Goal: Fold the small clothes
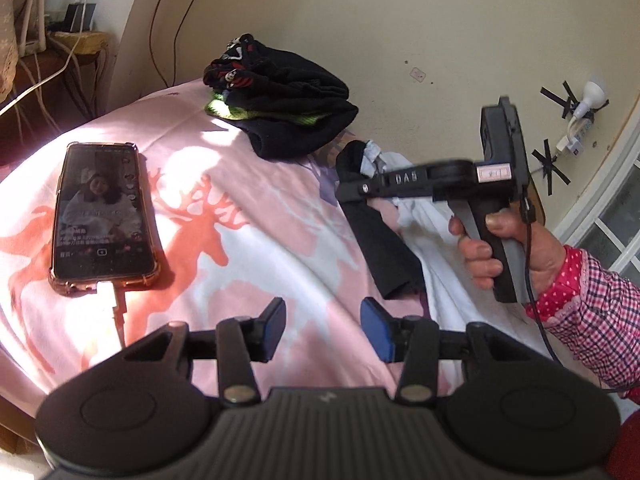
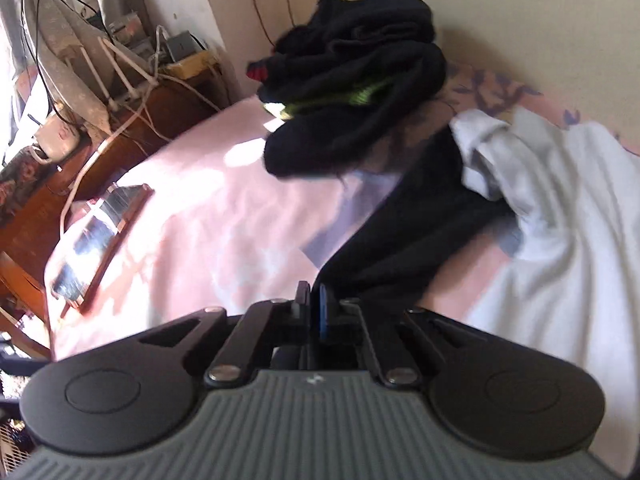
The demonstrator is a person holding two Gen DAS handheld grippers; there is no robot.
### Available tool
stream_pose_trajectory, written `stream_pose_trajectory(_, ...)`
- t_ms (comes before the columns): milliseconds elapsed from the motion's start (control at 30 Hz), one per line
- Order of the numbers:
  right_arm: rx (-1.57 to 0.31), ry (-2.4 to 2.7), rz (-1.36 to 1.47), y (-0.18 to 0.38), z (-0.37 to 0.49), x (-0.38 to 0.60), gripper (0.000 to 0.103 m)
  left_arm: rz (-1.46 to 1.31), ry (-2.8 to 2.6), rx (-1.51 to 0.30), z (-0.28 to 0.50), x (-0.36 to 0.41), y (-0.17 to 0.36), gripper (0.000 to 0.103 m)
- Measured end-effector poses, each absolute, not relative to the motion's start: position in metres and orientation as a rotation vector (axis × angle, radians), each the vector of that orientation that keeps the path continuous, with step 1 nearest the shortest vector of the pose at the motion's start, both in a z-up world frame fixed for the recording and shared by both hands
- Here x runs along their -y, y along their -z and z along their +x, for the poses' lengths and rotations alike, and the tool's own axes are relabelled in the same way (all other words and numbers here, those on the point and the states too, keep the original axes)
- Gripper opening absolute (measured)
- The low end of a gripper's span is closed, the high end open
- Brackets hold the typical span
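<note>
A long black sock lies stretched on the pink deer-print bed cover, its far end against a crumpled white garment. A stack of folded dark clothes sits further back by the wall. My left gripper hovers open over bare cover, with nothing between its blue pads. A hand holds my right gripper over the sock's middle. In the right wrist view my right gripper is shut. The black sock runs from under its tips to the white garment. I see no cloth between the pads.
A phone with a lit screen and a plugged-in cable lies on the cover's left side. Left of the bed stands a wooden bedside table cluttered with cables. The wall runs close behind the pile, and a lamp socket is taped to it.
</note>
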State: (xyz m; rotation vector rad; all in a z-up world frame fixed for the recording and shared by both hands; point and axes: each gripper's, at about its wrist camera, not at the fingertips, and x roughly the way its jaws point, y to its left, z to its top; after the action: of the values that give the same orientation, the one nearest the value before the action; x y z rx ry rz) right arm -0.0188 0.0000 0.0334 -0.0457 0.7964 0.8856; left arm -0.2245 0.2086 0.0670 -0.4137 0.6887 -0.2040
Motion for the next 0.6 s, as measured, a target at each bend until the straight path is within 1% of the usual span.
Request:
stream_pose_trajectory(133, -0.714, -1.022, 0.082, -0.068, -0.012, -0.035, 0.007, -0.406, 0.185, -0.680, -0.218, -0.211, -0.074, 0.040)
stream_pose_trajectory(233, -0.618, -1.039, 0.135, -0.104, -0.002, -0.018, 0.007, -0.399, 0.179, -0.662, -0.212, -0.209, -0.083, 0.042)
stream_pose_trajectory(367, -0.505, -0.946, 0.257, -0.142, 0.023, 0.066, 0.007, -0.401, 0.202, -0.665, -0.186, -0.198, -0.090, 0.042)
stream_pose_trajectory(433, -0.453, -0.862, 0.310, -0.148, 0.032, 0.121, 0.007, -0.383, 0.216, -0.657, -0.167, -0.185, -0.096, 0.042)
stream_pose_trajectory(500, -0.421, -0.762, 0.347, -0.142, 0.036, 0.180, 0.008, -0.370, 0.241, -0.642, -0.143, -0.170, -0.102, 0.042)
stream_pose_trajectory(533, -0.418, -0.713, 0.364, -0.135, 0.037, 0.210, 0.011, -0.365, 0.257, -0.634, -0.125, -0.160, -0.107, 0.042)
stream_pose_trajectory(567, -0.420, -0.661, 0.386, -0.125, 0.037, 0.238, 0.011, -0.359, 0.267, -0.627, -0.110, -0.151, -0.110, 0.042)
stream_pose_trajectory(600, -0.421, -0.600, 0.409, -0.112, 0.035, 0.265, 0.017, -0.351, 0.279, -0.618, -0.091, -0.139, -0.114, 0.042)
